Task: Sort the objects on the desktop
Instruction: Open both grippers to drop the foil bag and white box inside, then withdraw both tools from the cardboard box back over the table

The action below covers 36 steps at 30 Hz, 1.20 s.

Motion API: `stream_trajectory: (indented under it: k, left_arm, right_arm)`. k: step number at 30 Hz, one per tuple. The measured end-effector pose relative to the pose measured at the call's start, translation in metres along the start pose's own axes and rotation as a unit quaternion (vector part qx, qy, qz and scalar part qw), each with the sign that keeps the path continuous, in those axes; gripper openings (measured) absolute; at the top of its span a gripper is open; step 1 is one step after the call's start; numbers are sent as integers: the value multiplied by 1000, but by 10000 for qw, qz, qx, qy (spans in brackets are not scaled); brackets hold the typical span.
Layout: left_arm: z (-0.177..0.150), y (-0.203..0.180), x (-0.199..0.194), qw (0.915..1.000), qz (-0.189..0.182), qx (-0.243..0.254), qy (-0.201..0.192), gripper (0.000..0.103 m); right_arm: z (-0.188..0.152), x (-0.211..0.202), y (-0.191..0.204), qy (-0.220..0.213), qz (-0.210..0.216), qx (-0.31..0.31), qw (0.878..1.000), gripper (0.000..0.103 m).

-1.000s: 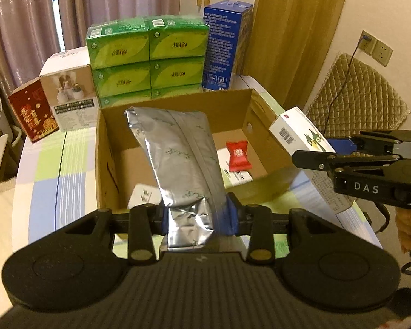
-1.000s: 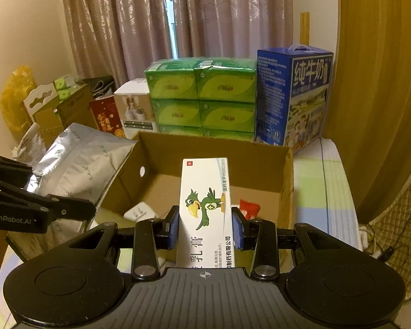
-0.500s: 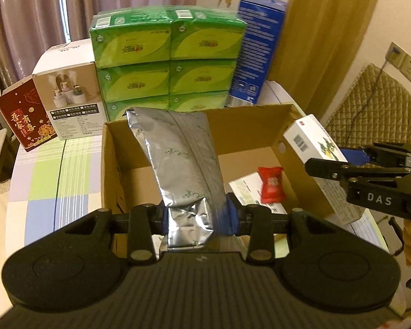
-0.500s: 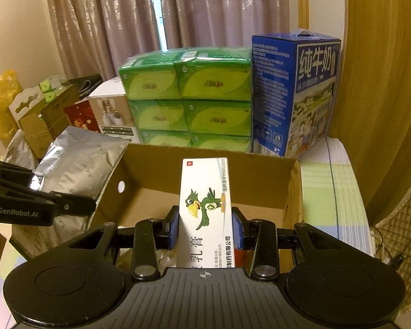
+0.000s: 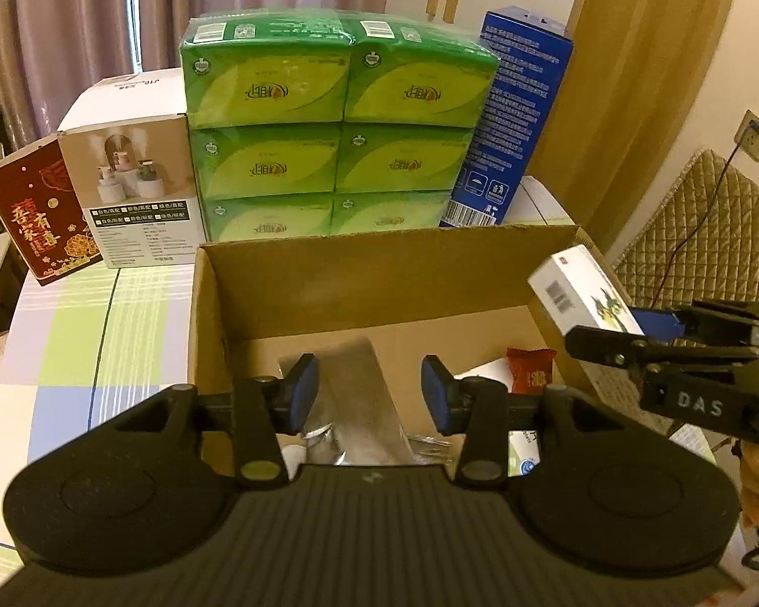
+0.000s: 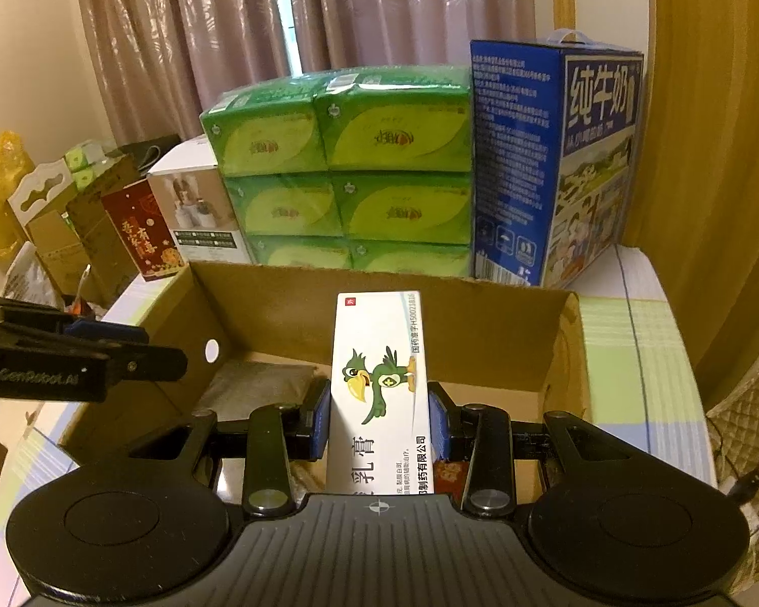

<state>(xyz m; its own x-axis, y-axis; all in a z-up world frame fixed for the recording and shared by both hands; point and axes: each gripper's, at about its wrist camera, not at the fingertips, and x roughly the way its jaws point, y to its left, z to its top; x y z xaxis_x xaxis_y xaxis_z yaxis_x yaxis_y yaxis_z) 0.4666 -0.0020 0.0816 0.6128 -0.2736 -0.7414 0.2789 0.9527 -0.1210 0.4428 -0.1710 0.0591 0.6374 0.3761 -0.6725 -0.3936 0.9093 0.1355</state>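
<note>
Our left gripper [image 5: 369,394] hung over the open cardboard box [image 5: 379,278], its jaws opening; the blue pads stood clear on both sides of the silver foil pouch [image 5: 359,394], which lay flat on the box floor toward the left wall. We were no longer pressing it. A small red candy packet [image 5: 530,372] lay on the box floor toward the right wall, partly on a white flat item whose nature we could not tell.

Our right gripper [image 6: 379,420] was clamped on a white medicine box with a green bird [image 6: 379,379], its pads pressing on the two long sides. The carton stood upright in the jaws and hung above the box interior, near the right wall; in the left wrist view it showed just over the right rim [image 5: 582,293]. We could not tell whether its lower end touched anything.

Behind the cardboard box, along the far edge of the table with its checked cloth [image 5: 76,313], stood a wrapped stack of green tissue packs [image 5: 339,136], a blue milk carton [image 6: 556,162] to its right, and a white product box [image 5: 136,192] and a dark red gift box [image 5: 40,217] to its left. Curtains [image 6: 278,15] hung behind them.
</note>
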Motion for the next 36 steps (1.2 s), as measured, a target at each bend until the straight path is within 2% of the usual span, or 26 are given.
stream_trajectory:
  k: [3, 6, 8, 11, 15, 20, 26, 36]
  left_arm:
    - [-4, 3, -5, 10000, -6, -25, -42, 41]
    - [-10, 5, -12, 9999, -2, -52, -124, 53]
    - [-14, 6, -17, 9998, 22, -51, -186, 67]
    - [-22, 8, -27, 9995, 74, -70, -292, 79]
    - [-36, 8, -40, 9993, 129, -112, -343, 86]
    - [-55, 0, -60, 9989, 203, -93, -411, 96]
    - [-87, -15, -91, 9986, 263, -87, -444, 101]
    - [-141, -37, -135, 9988, 267, -229, -349, 102]
  right_arm:
    - [0, 4, 3, -15, 108, 50, 9999, 35]
    - [2, 4, 5, -166, 289, 123, 9994, 36]
    - [4, 0, 5, -288, 319, 196, 9989, 49]
    - [3, -10, 5, -423, 338, 209, 9983, 53]
    - [-5, -29, 3, -492, 347, 323, 9977, 57]
    - [-28, -58, 4, -481, 305, 355, 9977, 68]
    - [-67, -95, 6, -376, 225, 546, 9975, 83]
    - [-136, -154, 26, -195, 255, 473, 9984, 93]
